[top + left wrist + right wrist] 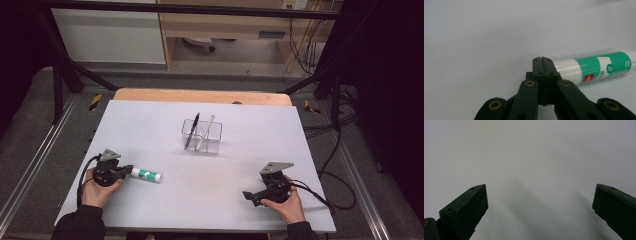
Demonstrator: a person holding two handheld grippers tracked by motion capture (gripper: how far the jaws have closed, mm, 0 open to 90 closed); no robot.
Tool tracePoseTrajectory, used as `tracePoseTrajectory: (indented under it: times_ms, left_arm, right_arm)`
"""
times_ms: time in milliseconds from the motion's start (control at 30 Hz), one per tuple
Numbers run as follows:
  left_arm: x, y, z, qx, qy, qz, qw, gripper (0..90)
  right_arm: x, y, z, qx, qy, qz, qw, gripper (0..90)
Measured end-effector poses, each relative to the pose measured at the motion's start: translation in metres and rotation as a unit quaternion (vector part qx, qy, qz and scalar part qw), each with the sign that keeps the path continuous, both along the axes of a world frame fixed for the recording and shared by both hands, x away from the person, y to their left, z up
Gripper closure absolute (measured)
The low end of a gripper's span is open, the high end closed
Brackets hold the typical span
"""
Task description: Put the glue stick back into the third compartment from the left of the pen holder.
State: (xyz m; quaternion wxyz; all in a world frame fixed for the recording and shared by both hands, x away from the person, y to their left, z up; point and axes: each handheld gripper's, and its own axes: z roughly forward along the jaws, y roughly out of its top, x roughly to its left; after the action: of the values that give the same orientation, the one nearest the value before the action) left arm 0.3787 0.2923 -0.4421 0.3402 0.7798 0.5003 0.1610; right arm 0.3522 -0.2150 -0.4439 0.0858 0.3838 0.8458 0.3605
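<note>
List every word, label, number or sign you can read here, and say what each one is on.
None can be read for certain.
Glue stick, lying beside the shut left hand-held gripper: green and white label with a small red patch and a round badge; the print is too blurred to read.
Pens in the clear holder: no markings legible.
Yellow and black hazard stickers beside the table: stripes, no text.

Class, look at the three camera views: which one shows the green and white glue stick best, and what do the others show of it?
The left gripper view shows the glue stick best: close up, its green label and white end are clear behind the shut left hand-held gripper. The high view shows it small, lying on the table. The right gripper view looks at bare table.
</note>
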Motion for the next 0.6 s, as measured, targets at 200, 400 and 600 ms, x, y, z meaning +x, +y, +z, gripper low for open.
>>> tracePoseTrajectory:
  times_ms: [200,400,600]
  left_arm:
    - [-0.002,-0.010,0.000,-0.002,0.003,-0.002,1.0000,89.5]
    - [-0.005,-0.023,0.000,0.002,0.001,-0.008,1.0000,89.5]
    - [-0.008,-0.036,0.000,-0.002,0.001,-0.009,1.0000,89.5]
  right_arm:
    - [0.000,0.000,0.000,0.002,0.002,-0.001,1.0000,0.9]
    - [0.000,0.003,0.000,-0.003,0.000,0.003,1.0000,0.9]
    - [-0.001,0.006,0.000,-0.005,0.003,0.005,1.0000,0.9]
